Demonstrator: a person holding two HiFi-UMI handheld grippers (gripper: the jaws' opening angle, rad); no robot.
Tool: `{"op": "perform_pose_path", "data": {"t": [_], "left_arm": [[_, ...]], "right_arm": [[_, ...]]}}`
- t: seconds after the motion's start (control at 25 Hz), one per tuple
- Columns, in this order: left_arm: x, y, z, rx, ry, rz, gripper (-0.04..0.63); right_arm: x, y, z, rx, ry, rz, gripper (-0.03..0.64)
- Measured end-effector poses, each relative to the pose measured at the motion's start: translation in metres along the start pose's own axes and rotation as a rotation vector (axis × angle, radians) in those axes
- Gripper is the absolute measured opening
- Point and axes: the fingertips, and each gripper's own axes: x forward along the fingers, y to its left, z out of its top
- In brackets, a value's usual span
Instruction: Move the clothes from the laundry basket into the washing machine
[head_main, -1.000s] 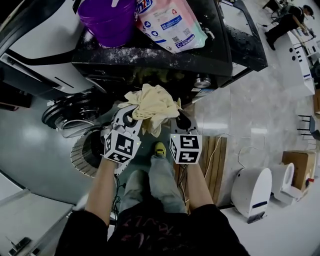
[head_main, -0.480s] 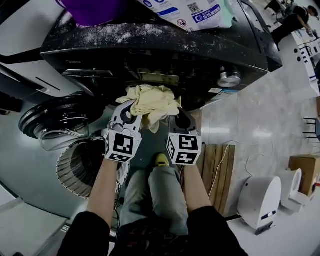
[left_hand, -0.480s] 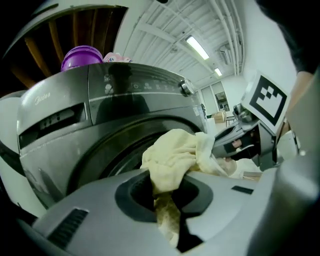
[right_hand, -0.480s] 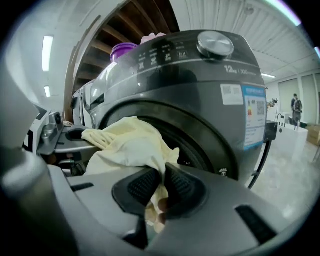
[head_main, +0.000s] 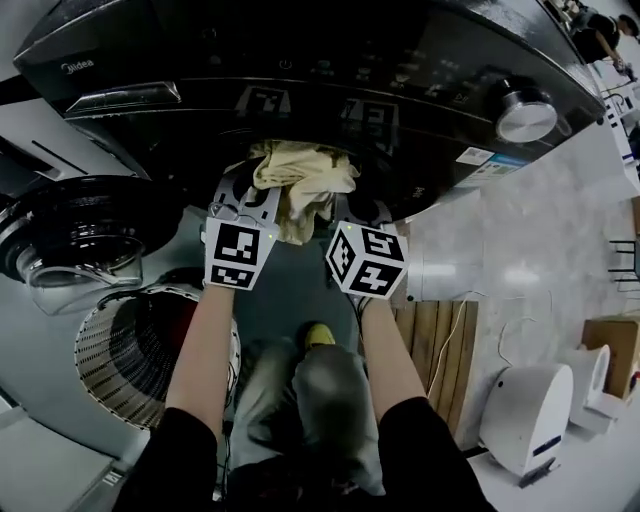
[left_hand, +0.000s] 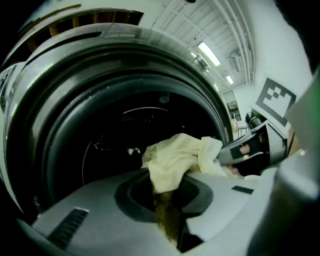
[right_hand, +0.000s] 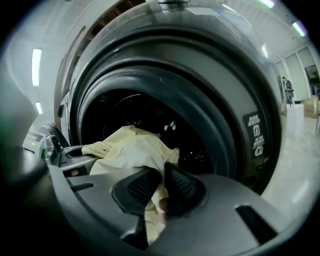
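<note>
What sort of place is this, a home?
Probably a lab or showroom, not a home: a washing machine and laundry basket stand on a wide polished floor, with a white machine nearby and long strip lights overhead.

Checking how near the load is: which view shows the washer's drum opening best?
The right gripper view: the drum opening appears nearly whole, dark behind the yellow cloth. The left gripper view shows it too, partly blocked at right. The head view barely shows it, under the control panel.

Glossy pale floor (head_main: 500, 230); wooden slats (head_main: 432, 350), white unit (head_main: 525, 415) at right; strip lights (left_hand: 209, 53) on ribbed ceiling (left_hand: 175, 20).
</note>
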Motion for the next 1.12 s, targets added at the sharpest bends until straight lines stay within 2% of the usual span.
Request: {"op": "perform_pose_path", "data": {"t": [0.2,0.4,0.6,0.8,1.04,1.12], "left_arm": [[0.025,0.015,-0.017,-0.026,0.010,0.011,0.058],[0.052,0.039,-0.037,-0.084,0.047,0.022,0.060],[0.083,0.057,-0.051,-0.137,0.075,0.044,0.060],[0.098,0.067,-0.074,-0.246,0.128,0.060,0.063],[0.101,0.071,-0.075,-0.227,0.169,0.078,0.078],[0.101,0.072,-0.075,-0.212,0.181,0.086,0.094]], "right_arm": [[0.037,-0.005,-0.004,0.079,0.013,0.009,0.037],[0.075,-0.004,-0.003,0.102,0.028,0.028,0.038],[0.113,-0.012,-0.007,0.065,0.050,-0.028,0.038],[0.132,-0.015,-0.008,0.019,0.048,-0.034,0.061],[0.136,-0.022,-0.006,0.036,0.049,-0.038,0.139],[0.136,-0.023,-0.005,0.048,0.043,-0.031,0.146]]}}
